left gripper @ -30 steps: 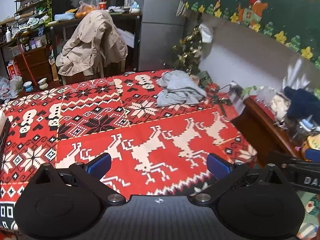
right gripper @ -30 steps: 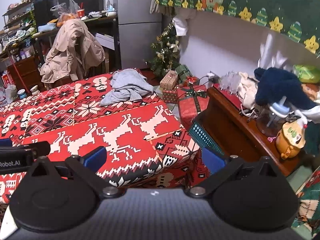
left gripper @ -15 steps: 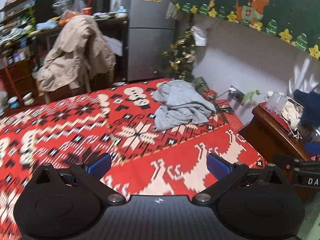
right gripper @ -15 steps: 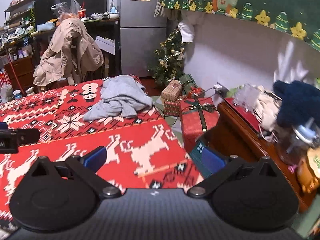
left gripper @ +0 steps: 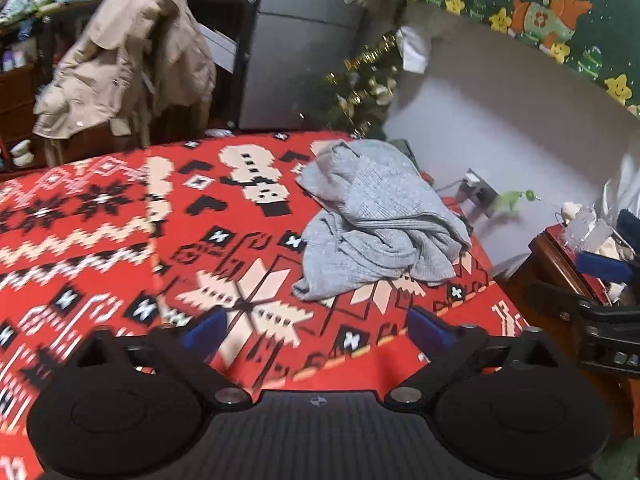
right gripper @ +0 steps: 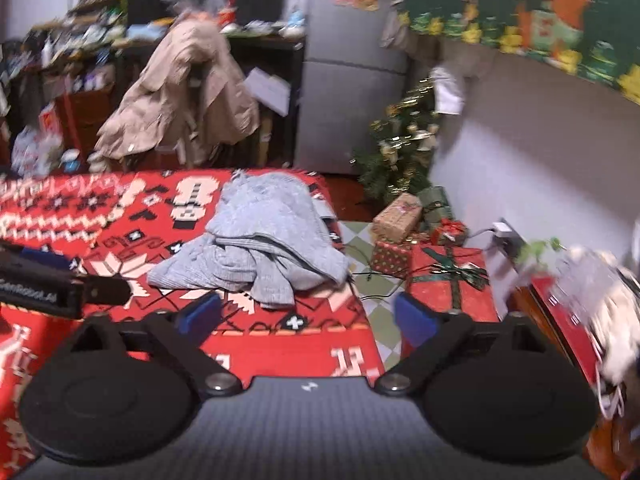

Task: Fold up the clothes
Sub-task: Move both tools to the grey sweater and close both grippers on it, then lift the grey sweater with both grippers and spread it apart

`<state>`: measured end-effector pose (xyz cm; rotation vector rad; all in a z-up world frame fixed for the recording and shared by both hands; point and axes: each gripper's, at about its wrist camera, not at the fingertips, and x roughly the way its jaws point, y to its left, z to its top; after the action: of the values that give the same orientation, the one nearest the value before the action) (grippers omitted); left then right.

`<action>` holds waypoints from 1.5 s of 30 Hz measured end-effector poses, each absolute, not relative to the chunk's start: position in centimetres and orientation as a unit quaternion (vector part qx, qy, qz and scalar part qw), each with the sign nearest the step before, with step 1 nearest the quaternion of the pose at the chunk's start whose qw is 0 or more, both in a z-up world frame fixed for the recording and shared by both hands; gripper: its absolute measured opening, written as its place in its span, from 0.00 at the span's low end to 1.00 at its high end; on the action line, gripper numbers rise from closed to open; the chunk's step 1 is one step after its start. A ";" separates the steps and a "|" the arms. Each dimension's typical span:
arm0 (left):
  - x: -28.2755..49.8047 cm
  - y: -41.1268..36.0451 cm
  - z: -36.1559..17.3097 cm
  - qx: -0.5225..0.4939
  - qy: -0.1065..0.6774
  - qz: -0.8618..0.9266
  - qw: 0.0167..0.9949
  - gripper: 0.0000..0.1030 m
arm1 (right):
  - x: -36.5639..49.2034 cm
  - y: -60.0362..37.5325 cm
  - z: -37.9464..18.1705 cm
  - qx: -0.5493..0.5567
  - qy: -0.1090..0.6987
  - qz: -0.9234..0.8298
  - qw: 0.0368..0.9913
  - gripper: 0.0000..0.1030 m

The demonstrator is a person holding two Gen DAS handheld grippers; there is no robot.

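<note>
Hanging over the red patterned knit blanket [left gripper: 120, 240], the left gripper [left gripper: 316, 330] is closing its jaws on nothing — the crumpled grey knit sweater [left gripper: 376, 220] lies ahead near the blanket's far corner — and the right gripper [right gripper: 306, 316] closes too, empty.

both wrist views face down-forward, share grey sweater [left gripper: 376, 220] [right gripper: 260, 248].

Both grippers are black, with round discs, silver pivot screws and blue-padded fingers [left gripper: 202, 330].
</note>
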<state>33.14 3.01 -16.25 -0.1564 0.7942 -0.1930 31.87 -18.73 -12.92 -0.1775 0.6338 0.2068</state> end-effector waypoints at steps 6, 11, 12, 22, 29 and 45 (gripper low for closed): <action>36.4 2.2 -17.7 -0.055 0.398 -0.095 0.911 0.71 | 37.6 -16.9 -14.8 -0.124 0.329 0.125 0.928 0.76; 37.6 1.6 -18.6 -0.036 0.392 -0.095 0.915 0.67 | 41.7 -15.3 -16.4 -0.133 0.355 0.140 0.915 0.71; 37.8 1.5 -18.7 -0.038 0.394 -0.098 0.913 0.63 | 42.2 -15.1 -16.8 -0.134 0.358 0.141 0.913 0.71; 37.6 0.0 -18.8 0.004 0.380 -0.105 0.919 0.07 | 44.8 -13.5 -18.8 -0.129 0.386 0.154 0.900 0.15; 34.6 1.3 -16.6 -0.009 0.373 -0.110 0.921 0.06 | 41.4 -14.0 -16.2 -0.095 0.374 0.176 0.905 0.13; 15.8 11.6 -12.2 -0.059 0.379 -0.072 0.921 0.05 | 22.8 -8.9 -9.8 -0.068 0.376 0.298 0.875 0.13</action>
<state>15.79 11.62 -12.23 -0.1219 0.7781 -0.1478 22.82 -8.95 -9.76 -0.1418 0.7857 0.6220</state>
